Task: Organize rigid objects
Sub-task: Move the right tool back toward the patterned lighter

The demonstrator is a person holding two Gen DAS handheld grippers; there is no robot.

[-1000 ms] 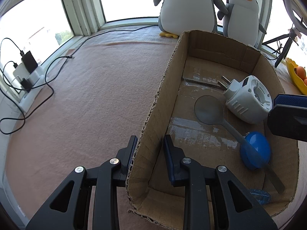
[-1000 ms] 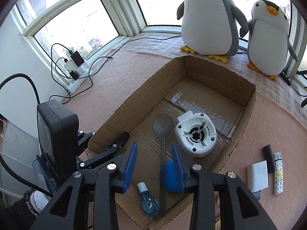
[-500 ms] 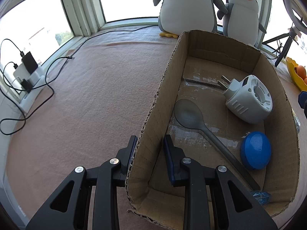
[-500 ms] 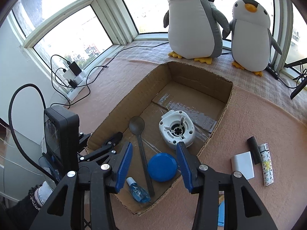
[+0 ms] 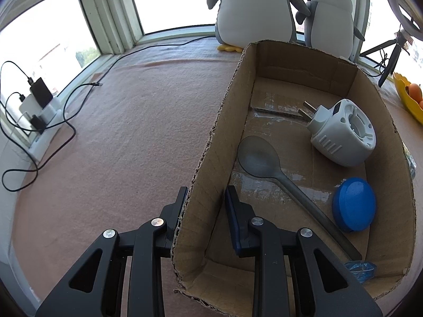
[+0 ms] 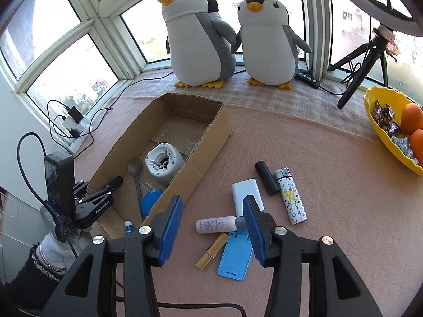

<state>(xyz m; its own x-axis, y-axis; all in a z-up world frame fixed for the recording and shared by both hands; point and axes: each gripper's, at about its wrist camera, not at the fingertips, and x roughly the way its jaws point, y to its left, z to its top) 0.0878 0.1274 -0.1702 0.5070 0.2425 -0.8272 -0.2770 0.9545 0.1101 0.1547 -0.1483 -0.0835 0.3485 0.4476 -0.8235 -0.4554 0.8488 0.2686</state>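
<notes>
The open cardboard box (image 6: pixel 208 142) lay on the pink cloth with a grey spoon (image 5: pixel 267 163), a white plug-in device (image 5: pixel 343 134) on its side, a blue round lid (image 5: pixel 354 203) and a small blue bottle (image 5: pixel 361 268) inside it. Outside the box, to its right, lay the rest — a pink bottle (image 6: pixel 215 224) on its side, a white block (image 6: pixel 246 192), a black cylinder (image 6: pixel 265 177), a patterned lighter (image 6: pixel 289 196), a wooden clothespin (image 6: pixel 211 251) and a light-blue flat stand (image 6: pixel 235 256).
</notes>
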